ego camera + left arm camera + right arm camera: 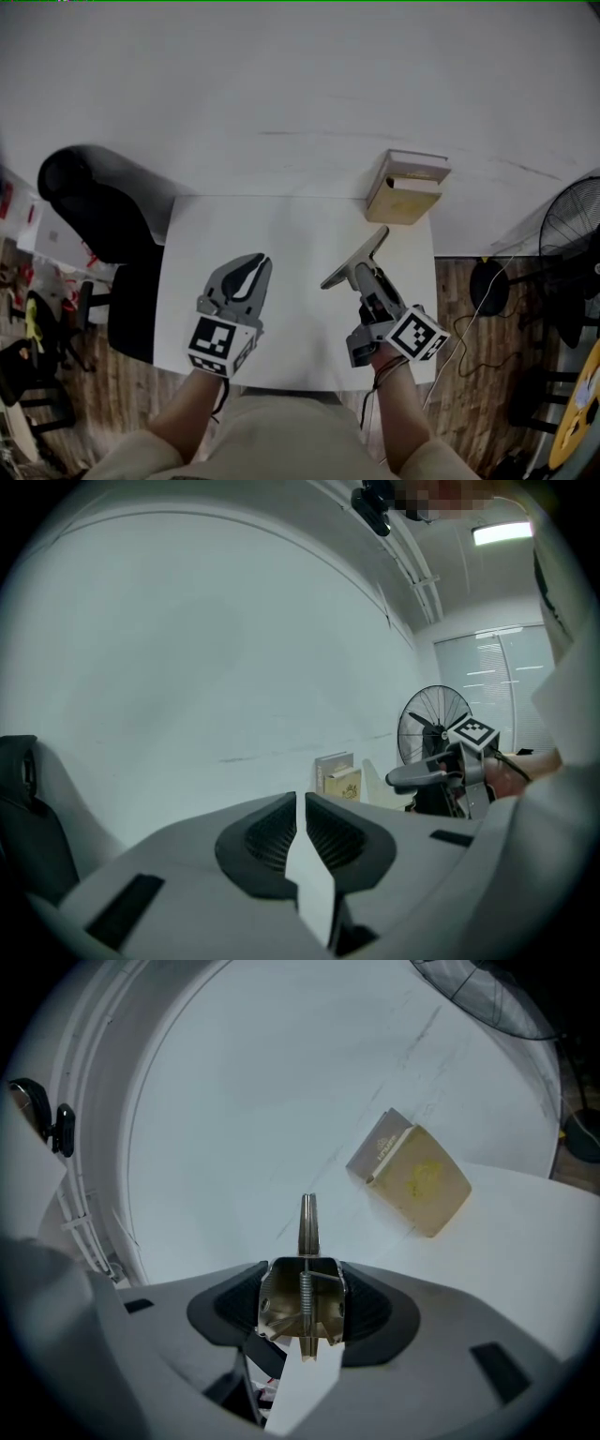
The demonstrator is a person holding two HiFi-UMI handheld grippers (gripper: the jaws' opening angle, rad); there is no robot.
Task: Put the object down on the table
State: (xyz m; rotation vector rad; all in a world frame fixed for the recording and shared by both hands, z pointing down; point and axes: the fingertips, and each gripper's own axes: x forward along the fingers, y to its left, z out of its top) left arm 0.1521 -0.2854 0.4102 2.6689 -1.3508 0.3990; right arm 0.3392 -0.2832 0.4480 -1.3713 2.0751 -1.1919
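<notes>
Right gripper (pixel 302 1302) jaws clamped on a metal tool (pixel 307 1224), over the table (pixel 281 225); left gripper (pixel 301 817) jaws together, nothing between them. Books (pixel 408 186) at the table's far corner.

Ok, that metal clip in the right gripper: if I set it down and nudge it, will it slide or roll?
The metal clip looks rigid: bare sheet steel with a coil spring, so it likely won't flex. Its shiny surface would probably slide easily on the smooth white table. With flat sides, it seems unlikely to roll.
</notes>
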